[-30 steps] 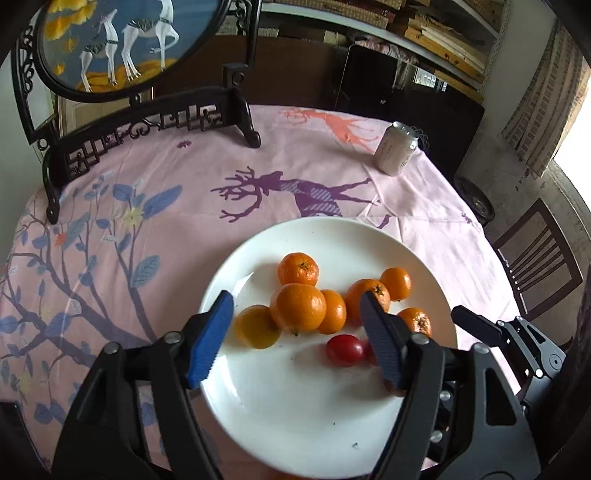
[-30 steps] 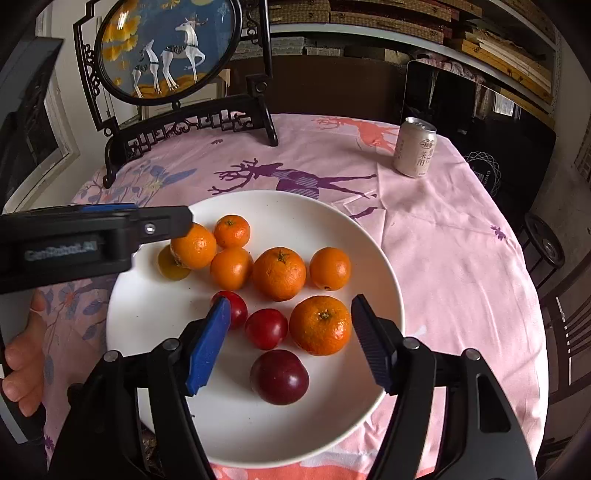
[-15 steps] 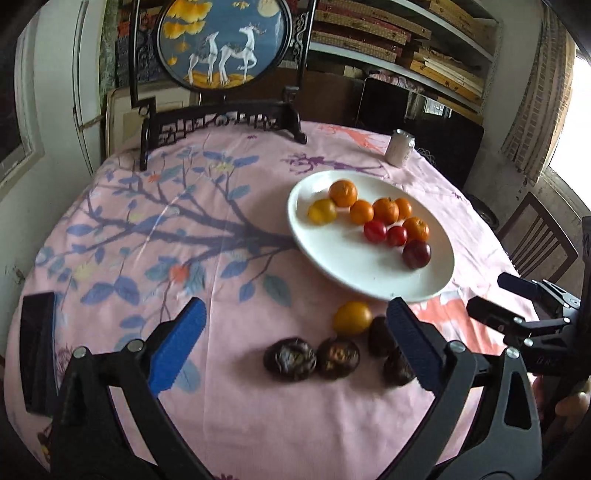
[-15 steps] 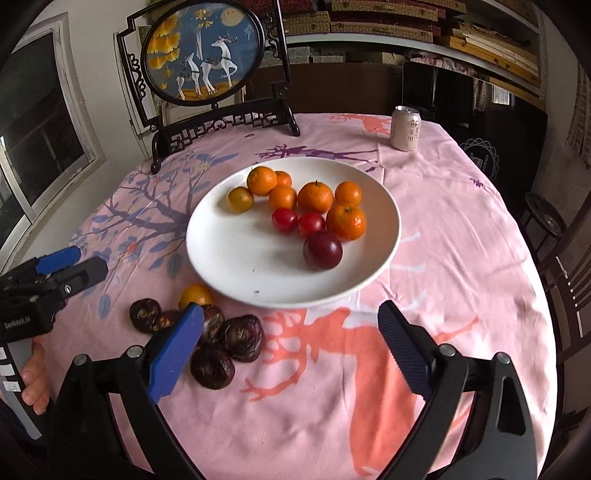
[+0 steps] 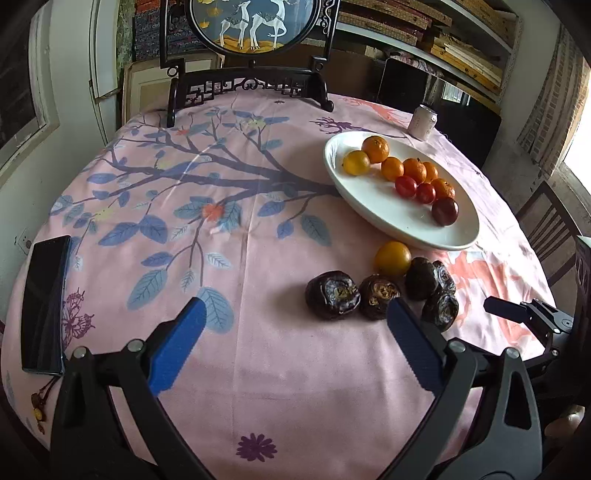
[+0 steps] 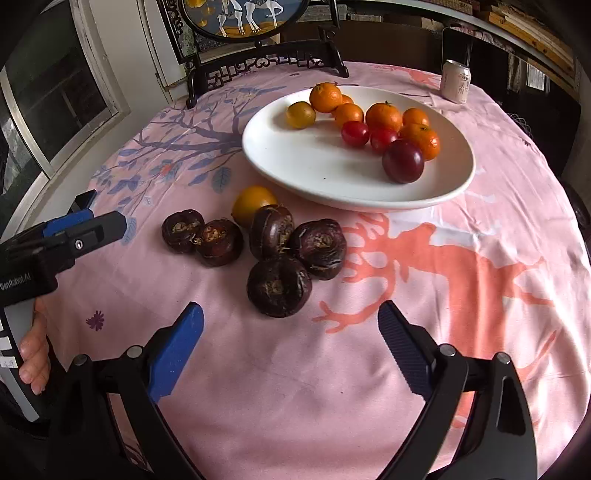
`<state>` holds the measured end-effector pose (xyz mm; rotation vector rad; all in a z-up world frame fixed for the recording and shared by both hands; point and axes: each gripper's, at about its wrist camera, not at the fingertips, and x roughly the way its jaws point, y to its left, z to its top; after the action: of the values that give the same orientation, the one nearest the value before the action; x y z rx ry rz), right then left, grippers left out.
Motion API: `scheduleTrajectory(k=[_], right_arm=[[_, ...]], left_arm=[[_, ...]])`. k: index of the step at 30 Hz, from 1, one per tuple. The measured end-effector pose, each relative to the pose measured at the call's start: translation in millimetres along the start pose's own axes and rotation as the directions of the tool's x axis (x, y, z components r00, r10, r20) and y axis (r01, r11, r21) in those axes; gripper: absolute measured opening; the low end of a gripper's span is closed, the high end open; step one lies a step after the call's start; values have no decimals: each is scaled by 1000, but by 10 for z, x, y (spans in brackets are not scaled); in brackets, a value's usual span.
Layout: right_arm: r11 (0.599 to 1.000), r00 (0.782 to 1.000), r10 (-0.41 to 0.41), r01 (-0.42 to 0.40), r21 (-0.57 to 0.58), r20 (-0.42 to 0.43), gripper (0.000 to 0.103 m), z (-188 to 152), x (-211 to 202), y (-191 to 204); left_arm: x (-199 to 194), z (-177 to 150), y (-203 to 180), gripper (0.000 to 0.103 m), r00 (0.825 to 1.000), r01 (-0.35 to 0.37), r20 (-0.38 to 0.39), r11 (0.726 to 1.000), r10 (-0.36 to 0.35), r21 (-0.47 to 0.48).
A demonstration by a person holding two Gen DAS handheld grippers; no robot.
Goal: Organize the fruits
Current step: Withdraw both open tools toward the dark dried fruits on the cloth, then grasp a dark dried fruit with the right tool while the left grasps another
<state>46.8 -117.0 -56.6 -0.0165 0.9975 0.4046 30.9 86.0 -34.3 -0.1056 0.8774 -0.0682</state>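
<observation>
A white plate [image 5: 373, 212] [image 6: 314, 166] holds several oranges, two small red fruits, a yellow fruit and a dark red plum [image 6: 402, 161]. On the cloth in front of it lie a loose yellow-orange fruit [image 5: 392, 258] [image 6: 253, 202] and several dark brown wrinkled fruits [image 5: 332, 299] [image 6: 279, 287]. My left gripper [image 5: 295, 334] is open and empty, low over the cloth, short of the dark fruits. My right gripper [image 6: 290, 332] is open and empty, just short of the nearest dark fruit. The left gripper also shows at the left edge of the right wrist view [image 6: 85, 221].
A round table carries a pink patterned cloth [image 5: 221, 240]. A black phone [image 5: 44, 302] lies at the left edge. A drink can [image 5: 422, 122] [image 6: 457, 81] and a framed deer screen on a black stand [image 5: 255, 22] stand at the back. A chair [image 5: 546, 229] is on the right.
Both grippers have pulled back from over the plate towards the table's near edge. The loose yellow fruit and dark fruits have come into view. Both stay open and empty.
</observation>
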Motion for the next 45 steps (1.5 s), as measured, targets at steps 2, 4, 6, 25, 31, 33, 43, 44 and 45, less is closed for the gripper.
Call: scheduleTrajectory(k=[2, 4, 6, 25, 31, 33, 43, 44, 45], right_arm=[[1000, 1000, 11, -11, 20, 1, 95, 30, 58, 12], [1000, 1000, 10, -10, 25, 0, 88, 57, 114, 33], [1000, 1000, 8, -7, 16, -25, 56, 65, 189, 66], [997, 1000, 31, -31, 74, -1, 41, -60, 82, -200], [995, 999, 38, -40, 94, 17, 41, -82, -9, -245], [995, 999, 39, -40, 93, 16, 41, -84, -17, -229], [996, 999, 32, -34, 83, 27, 41, -37, -92, -124], [996, 999, 32, -35, 81, 30, 41, -30, -100, -113], [996, 999, 33, -35, 80, 33, 41, -26, -106, -104]], left_arm=[[-2, -22, -23, 100, 1000, 5, -4, 1000, -5, 15], [-1, -48, -44, 100, 1000, 8, -7, 999, -8, 32], [28, -76, -58, 100, 1000, -5, -15, 999, 6, 51], [735, -15, -306, 87, 989, -54, -127, 987, 74, 153], [686, -6, -361, 49, 994, -12, -102, 984, 30, 178], [672, -23, -406, 45, 994, -6, -102, 981, 26, 192], [395, -117, -346, 45, 993, 90, -85, 988, -79, 128], [340, -135, -347, 45, 993, 98, -80, 987, -89, 125], [287, -151, -352, 45, 993, 104, -73, 987, -96, 123]])
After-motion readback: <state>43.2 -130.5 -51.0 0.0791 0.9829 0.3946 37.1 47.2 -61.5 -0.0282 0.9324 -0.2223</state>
